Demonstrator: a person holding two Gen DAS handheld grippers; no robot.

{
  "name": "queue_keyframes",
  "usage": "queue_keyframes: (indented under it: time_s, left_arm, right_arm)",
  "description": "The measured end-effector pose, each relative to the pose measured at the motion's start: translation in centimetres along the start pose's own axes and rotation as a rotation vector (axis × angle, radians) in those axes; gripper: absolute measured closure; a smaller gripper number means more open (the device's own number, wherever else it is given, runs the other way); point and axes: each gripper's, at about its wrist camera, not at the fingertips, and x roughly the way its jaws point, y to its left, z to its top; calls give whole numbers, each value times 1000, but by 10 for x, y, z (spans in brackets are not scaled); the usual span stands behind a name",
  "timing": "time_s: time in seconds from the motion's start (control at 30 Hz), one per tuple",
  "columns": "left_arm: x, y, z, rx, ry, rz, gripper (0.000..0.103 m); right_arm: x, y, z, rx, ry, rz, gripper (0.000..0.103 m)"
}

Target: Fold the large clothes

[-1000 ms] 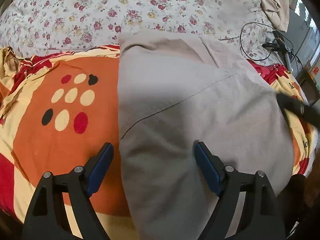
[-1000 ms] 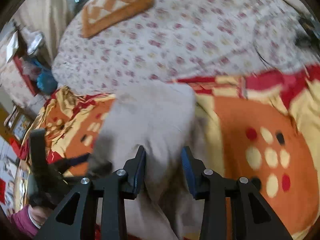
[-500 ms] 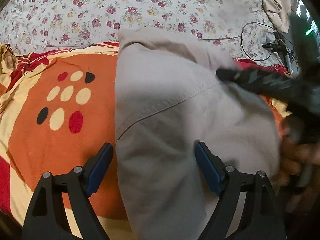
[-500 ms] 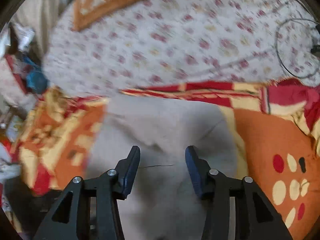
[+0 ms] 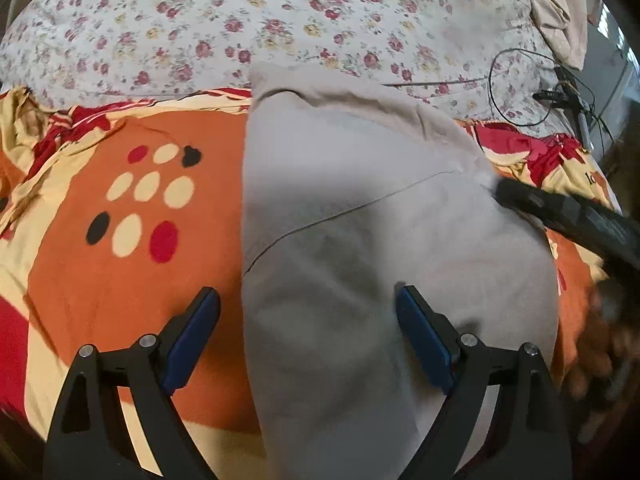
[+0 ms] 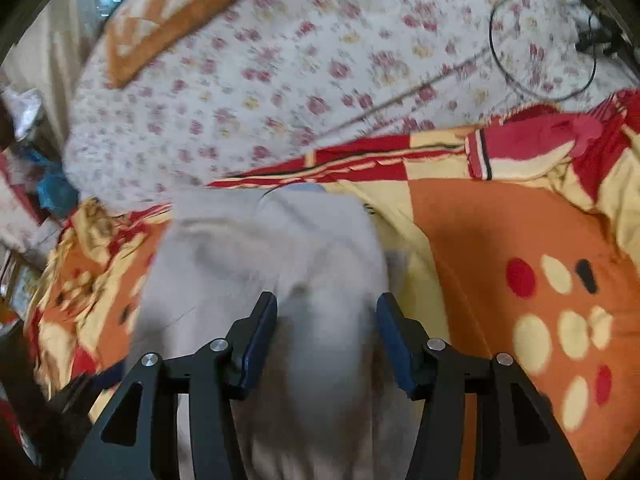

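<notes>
A grey garment (image 5: 360, 220) lies folded lengthwise on an orange, red and yellow blanket (image 5: 100, 280). My left gripper (image 5: 306, 292) hovers over its near left edge, jaws wide and still opening, one finger above the blanket and the other above the cloth, gripping nothing. In the left wrist view one black finger (image 5: 560, 208) of the right gripper touches the garment's right edge, with a blurred hand (image 5: 600, 352) behind it. My right gripper (image 6: 326, 298) hangs over the grey garment (image 6: 260, 248); its jaws are opening, with cloth below and between them and the pads not pressing on it.
A floral sheet (image 5: 240, 20) covers the bed beyond the blanket (image 6: 500, 220). A black cable loop (image 5: 516, 84) and a small device lie at the far right. An orange patterned pillow (image 6: 168, 20) sits at the far left, and beige cloth (image 5: 560, 12) is bunched in the far right corner.
The right gripper swept across the garment's upper part and drew back to its right edge, its jaws spreading wider. The grey cloth has settled flatter. The left gripper stayed in place.
</notes>
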Motion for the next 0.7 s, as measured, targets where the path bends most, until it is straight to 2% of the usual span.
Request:
queue_keyframes:
  time_s: [0.17, 0.23, 0.43, 0.57, 0.7]
  left_arm:
    - [-13, 0, -4, -1, -40, 45, 13]
    - [-19, 0, -6, -3, -63, 61, 13]
    - [-34, 3, -10, -9, -104, 90, 13]
    - [-43, 3, -11, -15, -131, 109, 13]
    - [-53, 5, -14, -28, -175, 122, 13]
  right_arm:
    - [-34, 20, -25, -124, -35, -48, 43]
    - [-41, 21, -31, -126, -50, -61, 37]
    - [-45, 25, -46, -107, -23, -41, 34]
    - [-51, 42, -56, -168, -66, -117, 28]
    - [-58, 53, -60, -184, -105, -104, 24]
